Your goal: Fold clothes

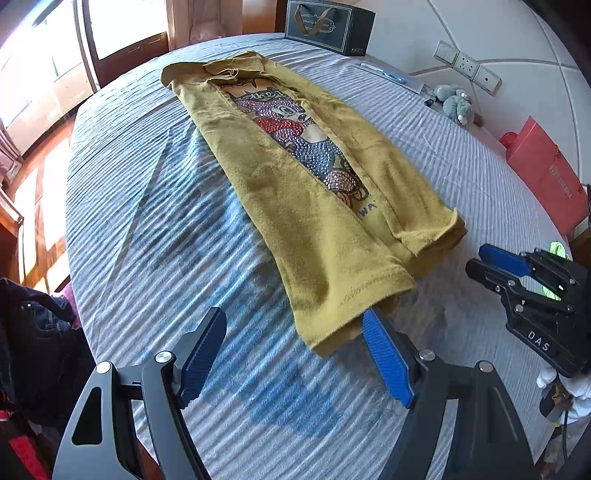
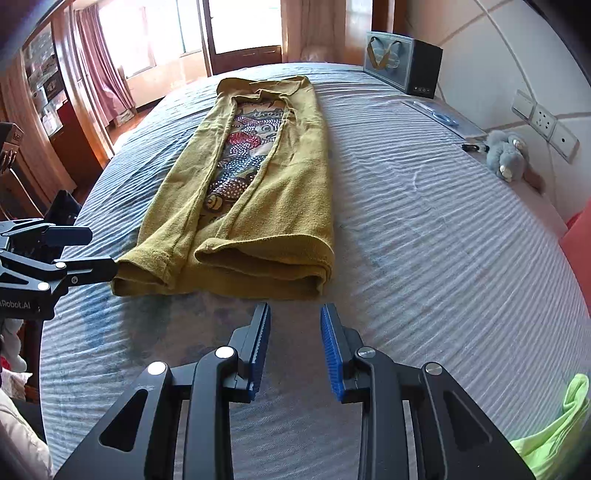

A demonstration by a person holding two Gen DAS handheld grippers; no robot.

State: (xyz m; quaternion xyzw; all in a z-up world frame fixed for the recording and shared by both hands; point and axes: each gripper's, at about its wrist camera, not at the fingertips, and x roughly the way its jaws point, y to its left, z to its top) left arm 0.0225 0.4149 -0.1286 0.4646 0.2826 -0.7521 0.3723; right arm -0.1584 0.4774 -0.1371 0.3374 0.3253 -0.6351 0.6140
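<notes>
Left wrist, mustard shirt (image 1: 295,221) (sides folded inward), rhinestone print

1 yellow shirt (image 1: 306,206), 2 grippers (image 1: 295,354) (image 2: 295,347), 2 gift bags (image 1: 325,26) (image 1: 546,177), 1 plush toy (image 1: 454,101), 1 bed (image 1: 147,229)

The right gripper (image 1: 491,264) carries white letters "DAS" on its black body, seen in the left wrist view. In the right wrist view the left gripper (image 2: 99,251) bears white lettering that reads "Robot.AI", its start cut off by the frame edge. The shirt (image 1: 314,206) has a print whose top line shows letters like "thet", and near its lower end "WA" can be made out; the rest is covered by the folded sides. The red bag (image 1: 546,177) has a pale logo and a word too small to read. The dark bag (image 1: 325,22) shows gold ornamental lettering, illegible.
</notes>
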